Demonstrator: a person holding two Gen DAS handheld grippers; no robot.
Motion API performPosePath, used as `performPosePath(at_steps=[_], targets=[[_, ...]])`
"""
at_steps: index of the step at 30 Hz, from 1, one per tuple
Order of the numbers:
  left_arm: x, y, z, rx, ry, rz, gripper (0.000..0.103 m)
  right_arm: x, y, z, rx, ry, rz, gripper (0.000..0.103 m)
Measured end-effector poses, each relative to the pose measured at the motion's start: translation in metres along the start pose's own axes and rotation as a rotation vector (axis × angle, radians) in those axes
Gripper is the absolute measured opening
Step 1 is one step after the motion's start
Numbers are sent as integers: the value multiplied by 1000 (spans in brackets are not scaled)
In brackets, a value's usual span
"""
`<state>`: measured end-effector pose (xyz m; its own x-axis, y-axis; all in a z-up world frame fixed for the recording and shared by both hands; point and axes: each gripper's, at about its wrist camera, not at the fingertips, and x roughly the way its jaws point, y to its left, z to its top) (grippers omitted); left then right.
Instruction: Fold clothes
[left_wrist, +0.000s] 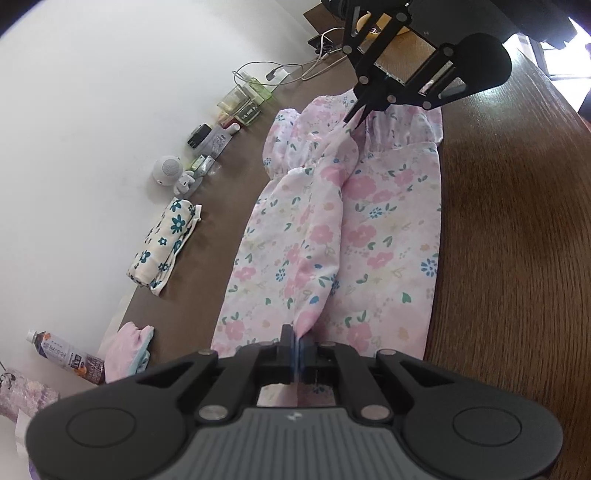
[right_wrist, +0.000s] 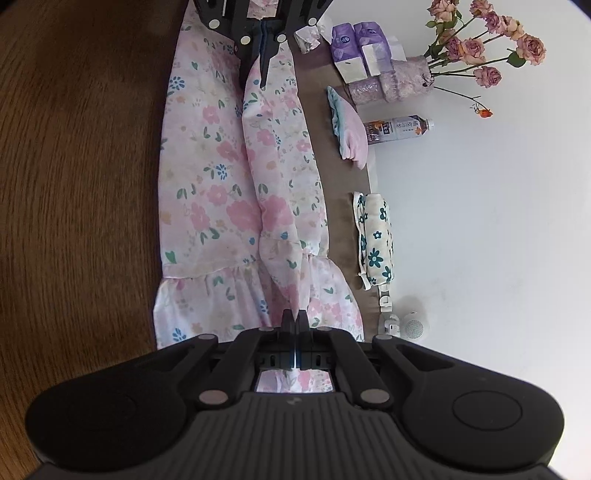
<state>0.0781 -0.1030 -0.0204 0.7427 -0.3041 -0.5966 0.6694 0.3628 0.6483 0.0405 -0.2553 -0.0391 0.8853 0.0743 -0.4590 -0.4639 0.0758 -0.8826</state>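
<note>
Your left tongs (left_wrist: 297, 341) are clenched on a pinch of the floral dress (left_wrist: 391, 221) at its hem end, and a raised ridge of cloth runs straight out ahead of them to your right tongs (left_wrist: 355, 114), which are pinched shut on the same ridge at the gathered, ruffled end. The dress itself lies lengthwise on the brown table (left_wrist: 517, 258), stretched between the two grips, one half flat on the window side of the ridge and the other half draping down on the wall side. From the right-hand view your right tongs (right_wrist: 295, 317) grip just above the ruffle, with the left tongs (right_wrist: 263, 79) directly ahead at the far end. This looks like a lengthwise fold being carried across, so keep both grips at the same height and the ridge taut enough that it does not sag in the middle. Move the two ends together and parallel; if one leads, the fold line will skew. Lay the lifted half down so its edge meets the flat half's outer edge, and let go only once the cloth rests. Beyond the draping half, between your tongs and the wall, sit a folded blue-flowered cloth (right_wrist: 373, 240) and a folded pink garment (right_wrist: 351, 133); keep the swing clear of them.
</note>
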Motion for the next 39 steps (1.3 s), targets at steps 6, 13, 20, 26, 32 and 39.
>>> performPosePath(at_steps=[6,13,20,26,32,39], targets=[[-1,5,-8,-23,17,27,6,-4,2,-2,90,8,30,0],[-13,12,-29,-71,49,75,14,-16,-22,-12,310,11,80,2],[-24,32,-36,-279,15,32,26,-34,-49,-37,746,-47,185,15],[-26,55,-31,-553,-62,-56,49,-37,-70,-54,1161,-175,310,39],[-29,78,-26,-826,-140,-147,46,-7,-87,-49,1421,-241,345,38],[-4,65,-25,-995,-101,-187,31,32,-76,-6,1472,-178,391,17]])
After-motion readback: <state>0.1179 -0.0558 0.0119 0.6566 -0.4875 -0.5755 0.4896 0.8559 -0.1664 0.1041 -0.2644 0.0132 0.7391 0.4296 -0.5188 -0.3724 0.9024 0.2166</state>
